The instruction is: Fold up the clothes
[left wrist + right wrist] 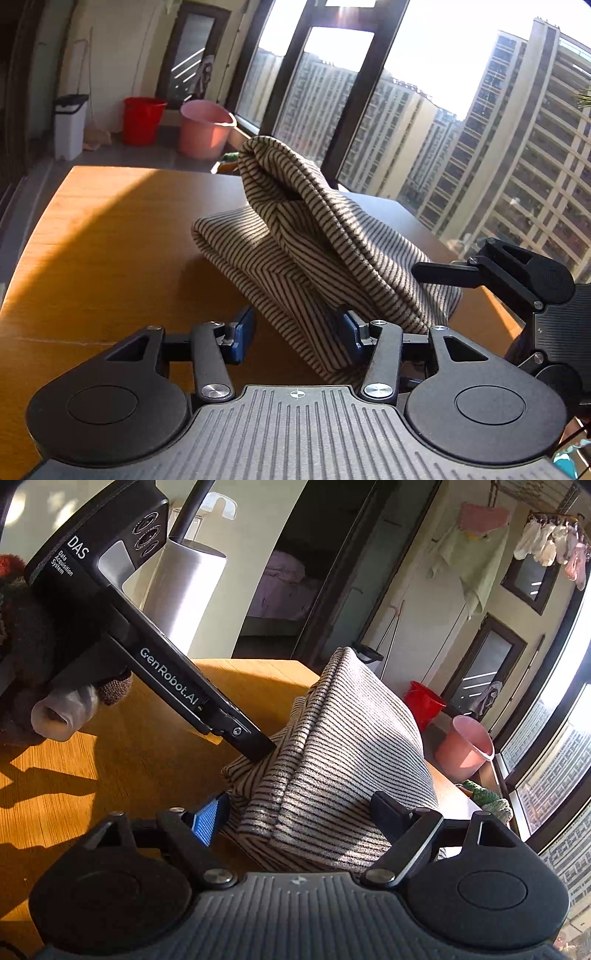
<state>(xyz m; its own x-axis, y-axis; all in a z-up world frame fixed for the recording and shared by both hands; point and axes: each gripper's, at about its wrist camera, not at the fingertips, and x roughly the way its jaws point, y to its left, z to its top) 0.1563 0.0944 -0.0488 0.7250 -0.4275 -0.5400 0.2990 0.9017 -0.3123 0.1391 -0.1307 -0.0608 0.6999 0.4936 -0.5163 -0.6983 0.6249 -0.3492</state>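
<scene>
Striped cloth bunched on table; L tongs & R tongs both straddle it unclenched — pinch matching corners, lift evenly

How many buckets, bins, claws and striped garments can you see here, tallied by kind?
Buckets: 2, red bucket and pink bucket
White bin: 1
Striped garment: 1
Claws: 2, left claw and right claw
Total: 6
</scene>
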